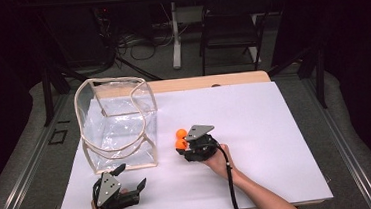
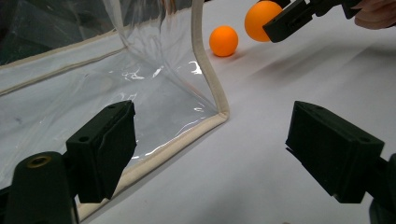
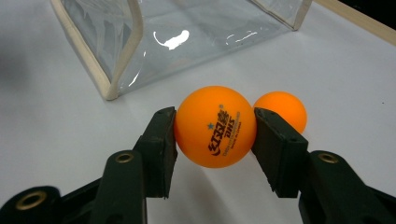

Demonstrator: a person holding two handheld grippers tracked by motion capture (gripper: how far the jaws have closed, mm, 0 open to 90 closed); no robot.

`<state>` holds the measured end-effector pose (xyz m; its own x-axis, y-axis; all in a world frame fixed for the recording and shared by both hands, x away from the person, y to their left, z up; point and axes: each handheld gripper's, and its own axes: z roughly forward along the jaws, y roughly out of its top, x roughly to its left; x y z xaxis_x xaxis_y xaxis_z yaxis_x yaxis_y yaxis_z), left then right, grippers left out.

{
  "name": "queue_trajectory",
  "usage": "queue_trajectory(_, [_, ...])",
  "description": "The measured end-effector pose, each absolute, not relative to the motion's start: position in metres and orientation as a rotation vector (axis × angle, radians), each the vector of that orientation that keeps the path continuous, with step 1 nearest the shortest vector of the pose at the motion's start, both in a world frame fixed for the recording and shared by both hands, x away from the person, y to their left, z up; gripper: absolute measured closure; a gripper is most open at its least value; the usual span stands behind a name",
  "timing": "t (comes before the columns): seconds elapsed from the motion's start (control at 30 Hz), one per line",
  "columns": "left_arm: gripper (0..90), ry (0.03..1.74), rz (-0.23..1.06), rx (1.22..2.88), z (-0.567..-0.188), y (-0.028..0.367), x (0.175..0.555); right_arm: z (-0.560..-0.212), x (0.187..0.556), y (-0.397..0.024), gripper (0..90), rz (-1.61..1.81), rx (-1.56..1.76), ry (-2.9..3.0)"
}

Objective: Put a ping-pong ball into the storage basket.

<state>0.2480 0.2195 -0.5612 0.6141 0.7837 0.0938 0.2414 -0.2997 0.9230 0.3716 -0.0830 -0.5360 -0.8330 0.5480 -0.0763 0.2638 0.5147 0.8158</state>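
My right gripper (image 3: 215,135) is shut on an orange ping-pong ball (image 3: 215,126) with printed lettering, one black pad on each side of it. A second orange ball (image 3: 282,109) lies on the white sheet just behind it. In the high view the held ball (image 1: 181,144) and the loose ball (image 1: 181,133) sit just right of a clear plastic bag (image 1: 117,125) with beige trim, which stands open-topped. My left gripper (image 1: 131,176) rests near the sheet's front edge below the bag. Its jaws (image 2: 210,149) stand wide open with nothing between them, aimed at the bag's corner (image 2: 219,114).
The white sheet (image 1: 255,129) covers most of the table, with bare room on its right half. A black chair (image 1: 230,25) and a table leg (image 1: 175,35) stand beyond the far edge. A cable trails from the right gripper along the forearm.
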Motion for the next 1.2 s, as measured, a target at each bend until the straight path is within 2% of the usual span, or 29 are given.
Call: queue_trajectory(1.2, [15.6,0.828,0.676,1.835,-0.561,0.219,0.247,-0.509,0.361,-0.087,50.9,1.283,0.612,2.399])
